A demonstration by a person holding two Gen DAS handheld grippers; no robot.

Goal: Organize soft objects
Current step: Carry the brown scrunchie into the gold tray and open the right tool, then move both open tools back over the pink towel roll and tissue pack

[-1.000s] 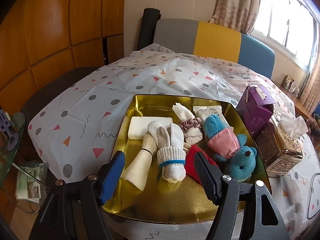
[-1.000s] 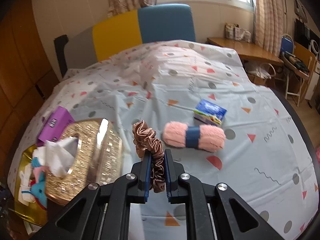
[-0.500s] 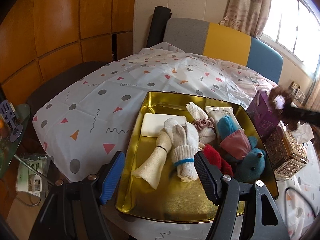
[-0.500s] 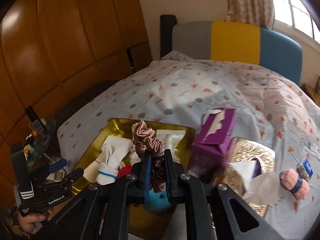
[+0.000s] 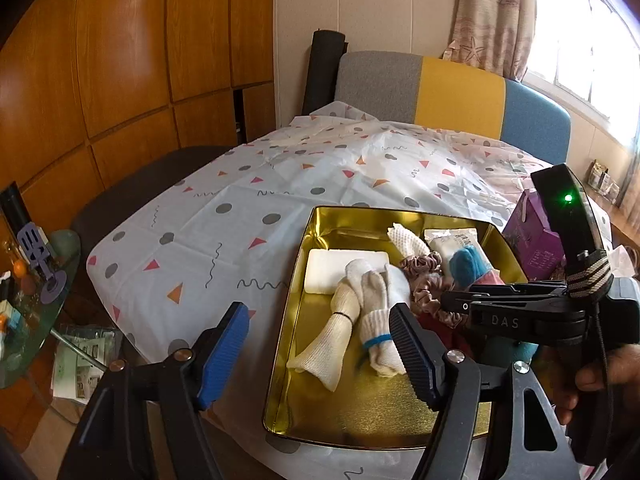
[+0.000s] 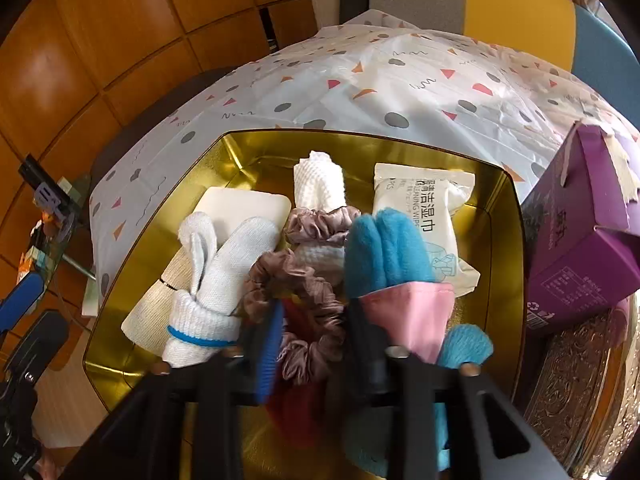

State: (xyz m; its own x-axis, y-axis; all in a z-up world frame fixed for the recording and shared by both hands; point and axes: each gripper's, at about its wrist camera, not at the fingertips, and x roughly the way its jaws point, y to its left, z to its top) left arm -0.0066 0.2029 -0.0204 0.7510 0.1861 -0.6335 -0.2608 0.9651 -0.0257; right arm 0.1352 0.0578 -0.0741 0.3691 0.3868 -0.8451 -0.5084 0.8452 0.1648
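Right gripper (image 6: pixel 312 344) opening over the gold tray (image 6: pixel 224 148), brown scrunchie (image 6: pixel 304 304) loose between its jaws; left gripper (image 5: pixel 320 340) spread, empty, at the tray's near-left rim.

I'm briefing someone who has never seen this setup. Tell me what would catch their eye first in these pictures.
The shiny gold tray on the patterned tablecloth stands out first, crowded with soft things: white socks, a blue and pink plush, a wipes packet. Just over it, the right hand-held gripper has its jaws opening around a brown scrunchie. The left hand-held gripper hangs open at the tray's near edge.
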